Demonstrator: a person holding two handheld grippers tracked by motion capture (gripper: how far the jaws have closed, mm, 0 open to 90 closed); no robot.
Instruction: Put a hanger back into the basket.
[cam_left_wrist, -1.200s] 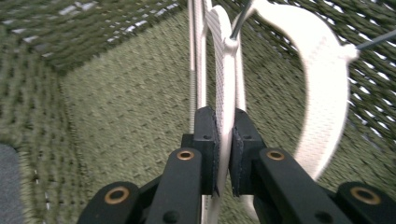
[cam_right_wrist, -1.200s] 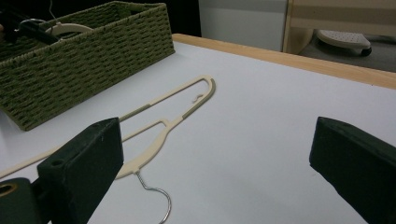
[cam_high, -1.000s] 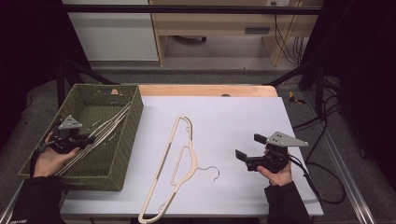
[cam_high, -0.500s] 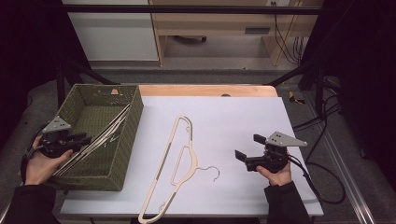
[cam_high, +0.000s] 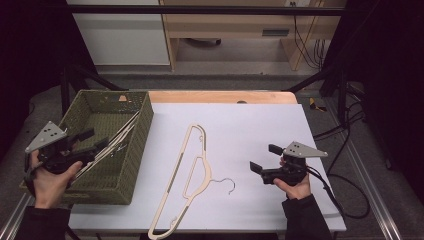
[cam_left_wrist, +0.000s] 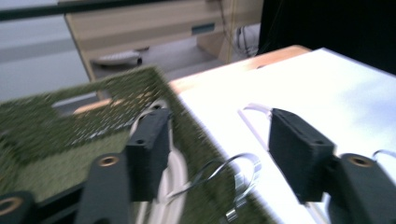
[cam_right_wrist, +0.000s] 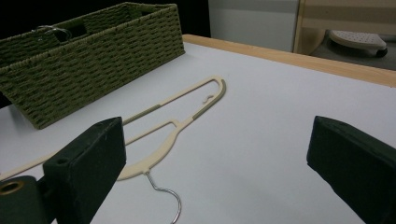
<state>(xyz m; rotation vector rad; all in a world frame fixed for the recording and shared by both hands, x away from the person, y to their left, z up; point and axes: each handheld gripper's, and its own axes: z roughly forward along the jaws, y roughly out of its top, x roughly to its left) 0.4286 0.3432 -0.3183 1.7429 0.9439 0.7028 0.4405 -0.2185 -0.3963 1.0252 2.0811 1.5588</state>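
Left tongs (cam_high: 90, 141) have drawn back open over the basket (cam_high: 131, 165), hangers (cam_high: 116, 140) released inside; right tongs (cam_high: 263, 162) wait open beside the table hanger (cam_high: 187, 175).

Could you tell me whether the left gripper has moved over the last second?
Yes. The left gripper has drawn back toward the person's left, from over the basket's inside to its outer left rim, fingers open.

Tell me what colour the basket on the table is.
Olive green woven basket; the right gripper view shows the weave best.
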